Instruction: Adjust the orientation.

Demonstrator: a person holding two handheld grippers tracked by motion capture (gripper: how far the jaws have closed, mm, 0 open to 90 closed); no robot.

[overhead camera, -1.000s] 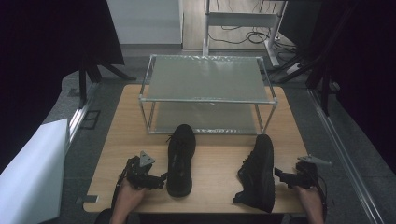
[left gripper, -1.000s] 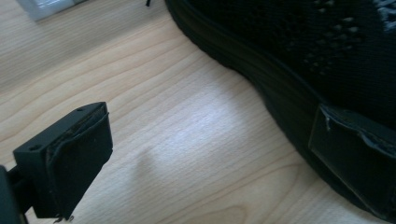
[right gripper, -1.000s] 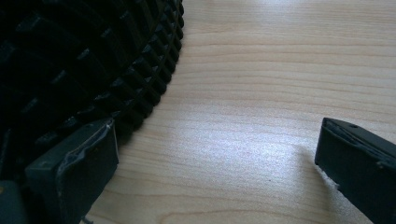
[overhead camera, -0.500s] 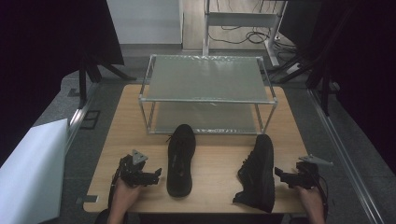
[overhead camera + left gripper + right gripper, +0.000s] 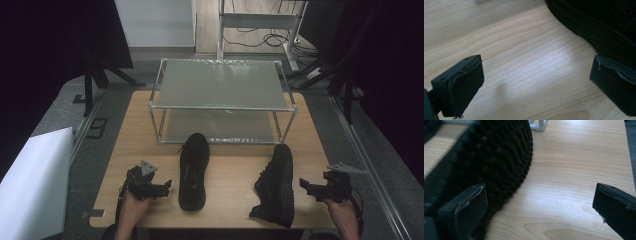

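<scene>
Dark curtains and cable clutter hemmed in the pale wooden tabletop [image 5: 125, 145] where I worked, a two-tier wire rack [image 5: 222, 102] standing at its far side, well ahead of both my tools. Both of its shelves looked bare.

Starting at my left: my left gripper [image 5: 161, 187] rested low over the wood with its jaws wide apart and nothing between them. Just to the right of those jaws lay the left shoe [image 5: 193, 171], upright on its sole, toe toward the rack; in the left gripper view its black mesh side [image 5: 599, 27] sat right behind the right-hand jaw, close but, as far as I could tell, not touching.

Farther right lay the right shoe [image 5: 276, 185], tipped onto its side with the tread facing my right gripper [image 5: 307, 187]. Those jaws stood apart too, empty, the ridged sole [image 5: 496, 157] just beyond the left-hand one.

My worry was the grip. A shoe is soft and wide: closing on the mesh or the sole edge might pinch only a fold, and it could sag or slip out on the way up. The tipped shoe might also roll if nudged, and either could catch the rack's front rail.
</scene>
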